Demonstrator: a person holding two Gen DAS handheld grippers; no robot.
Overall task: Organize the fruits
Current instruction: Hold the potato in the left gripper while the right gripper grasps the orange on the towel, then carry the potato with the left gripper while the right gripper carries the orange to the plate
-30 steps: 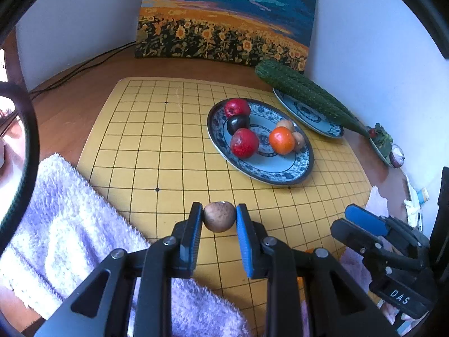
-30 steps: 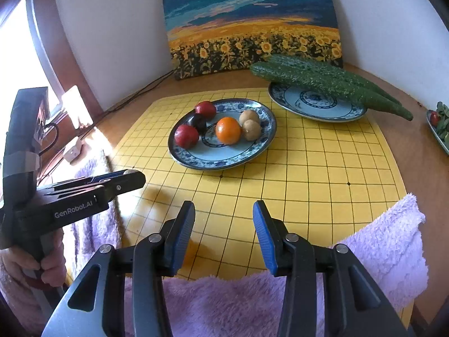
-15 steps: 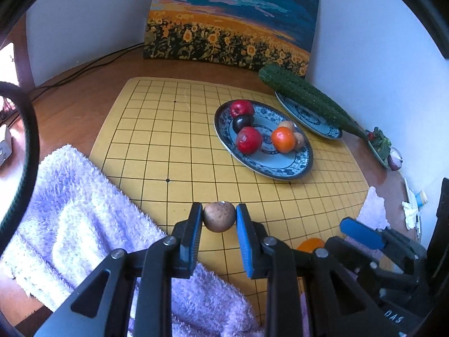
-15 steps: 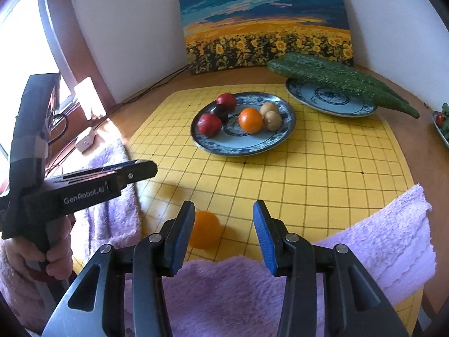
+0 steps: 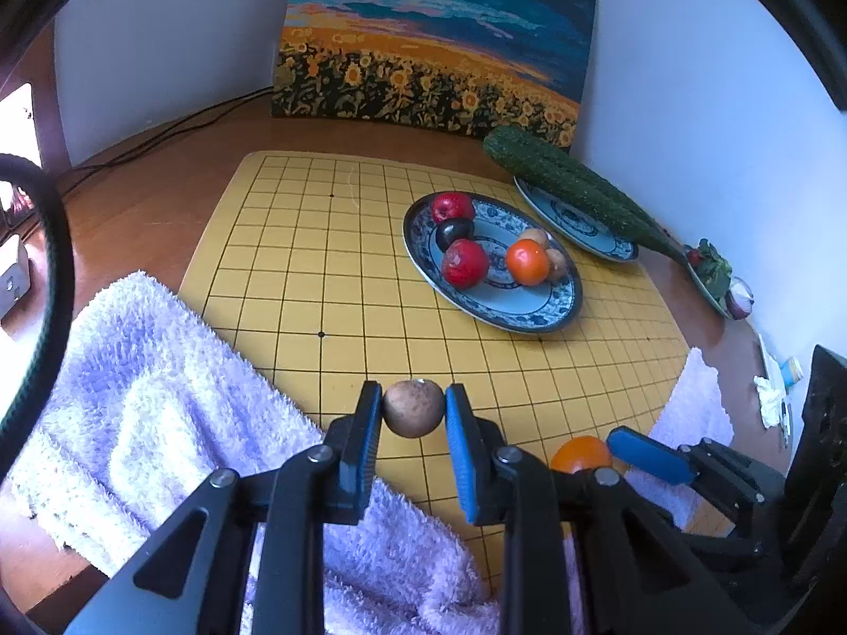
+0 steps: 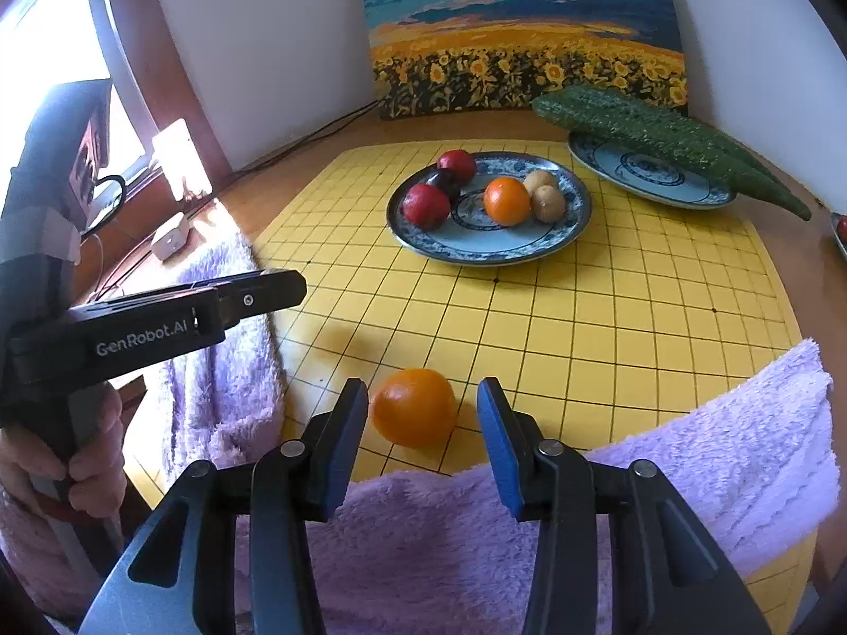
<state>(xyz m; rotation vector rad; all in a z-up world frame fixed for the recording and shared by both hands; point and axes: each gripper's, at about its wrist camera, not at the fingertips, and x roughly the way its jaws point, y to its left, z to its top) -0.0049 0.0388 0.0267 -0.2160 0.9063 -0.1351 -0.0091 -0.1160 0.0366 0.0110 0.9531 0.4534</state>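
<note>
My left gripper (image 5: 413, 410) is shut on a small brown fruit (image 5: 413, 408), held above the near part of the yellow grid mat (image 5: 339, 275). My right gripper (image 6: 422, 413) is open, its fingers either side of an orange fruit (image 6: 414, 406) lying on the mat (image 6: 609, 317) by the towel edge; that orange also shows in the left wrist view (image 5: 580, 454). A blue patterned plate (image 6: 561, 233) holds two red fruits, a dark plum, an orange and two brown fruits; it also shows in the left wrist view (image 5: 508, 312).
Purple towels lie at the mat's near left (image 5: 159, 397) and near right (image 6: 714, 450). A second plate (image 6: 651, 174) at the back right carries long green cucumbers (image 6: 661, 132). A sunflower painting (image 6: 529, 53) leans on the wall. Cables run along the table's left.
Both grippers have drawn back toward the near edge. The orange fruit has come into view between my right gripper's open fingers. My left gripper still holds the brown fruit.
</note>
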